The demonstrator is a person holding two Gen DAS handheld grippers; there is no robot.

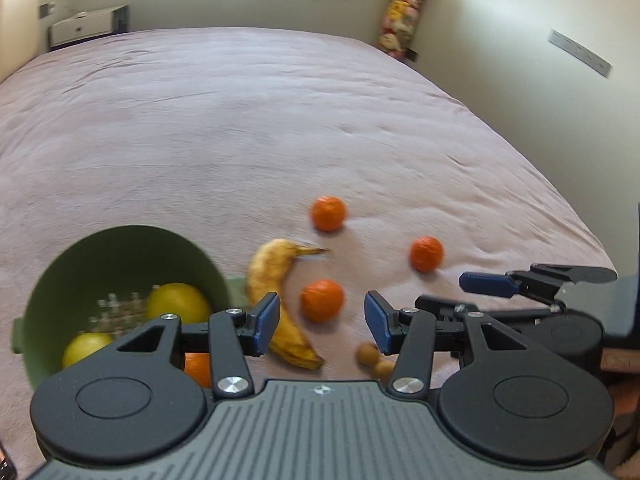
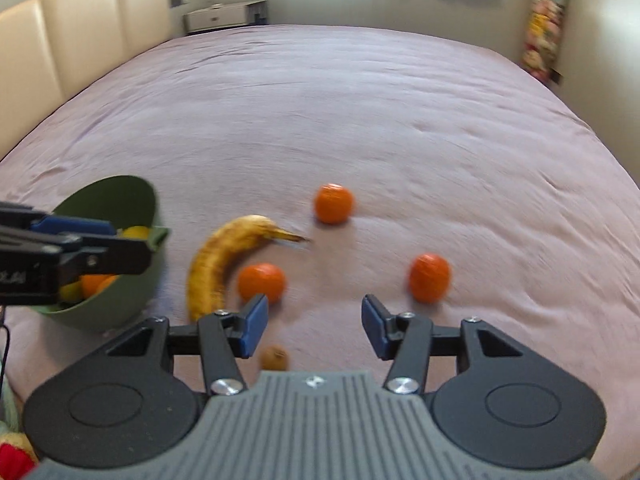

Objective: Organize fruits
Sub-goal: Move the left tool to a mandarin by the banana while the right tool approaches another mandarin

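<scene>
A green bowl (image 1: 120, 248) at the left on the bed holds two lemons (image 1: 178, 303) and an orange (image 1: 198, 368); it also shows in the right wrist view (image 2: 116, 200). A spotted banana (image 1: 272, 300) (image 2: 218, 264), three oranges (image 1: 322, 300) (image 2: 262, 282) and small brown fruits (image 1: 368, 354) (image 2: 274, 357) lie loose on the bed. My left gripper (image 1: 322, 326) is open and empty, just above the nearest orange. My right gripper (image 2: 310, 330) is open and empty above the bed, and also shows in the left wrist view (image 1: 486, 284).
A wide pink bed cover (image 1: 280, 128) stretches far back. A cream headboard (image 2: 80, 28) stands at the left. A white cabinet (image 1: 84, 28) and a stack of plush toys (image 1: 400, 12) stand by the far wall.
</scene>
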